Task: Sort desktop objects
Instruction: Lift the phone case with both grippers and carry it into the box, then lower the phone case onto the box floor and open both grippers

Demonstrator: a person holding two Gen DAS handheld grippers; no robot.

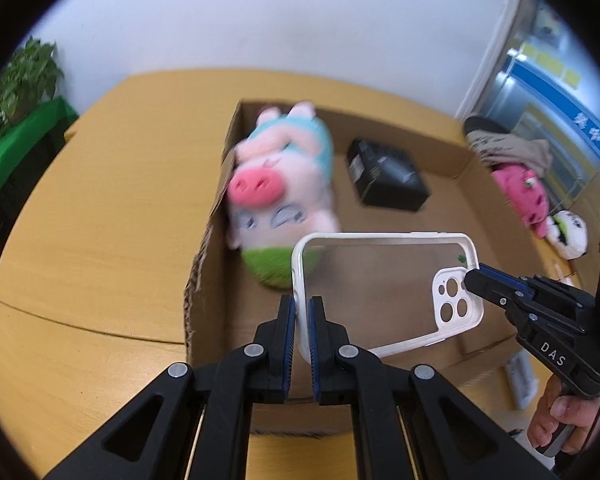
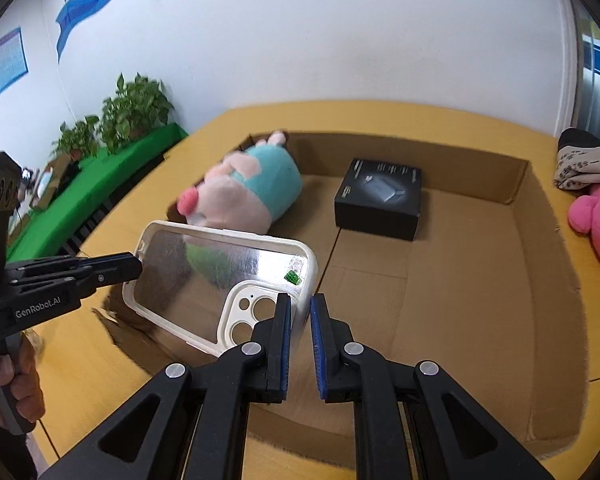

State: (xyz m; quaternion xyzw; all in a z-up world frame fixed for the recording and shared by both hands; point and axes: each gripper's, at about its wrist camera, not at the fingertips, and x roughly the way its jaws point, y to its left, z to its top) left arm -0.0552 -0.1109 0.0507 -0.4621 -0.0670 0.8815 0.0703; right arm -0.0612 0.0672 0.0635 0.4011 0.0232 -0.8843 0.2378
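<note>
Clear, white-rimmed phone case (image 1: 384, 292) hangs over the shallow cardboard box (image 2: 540, 320), left gripper (image 1: 302, 312) clamped on one end, right gripper (image 2: 300, 316) pinching the camera-cutout end. Best lowered level, both releasing together, clear of the plush pig (image 1: 280, 184) and black carton (image 2: 380, 200). Box floor beneath the case is hidden.

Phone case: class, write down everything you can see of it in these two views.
The phone case has a white rim, likely soft plastic, and a clear back with scuffs that catch the light. One corner holds a white camera block with round cut-outs; a tiny green mark sits near it. It is empty, tilted, and held in the air over the box. The left claw pinches one short end, and the right claw pinches the camera end. Nothing else touches it.
</note>
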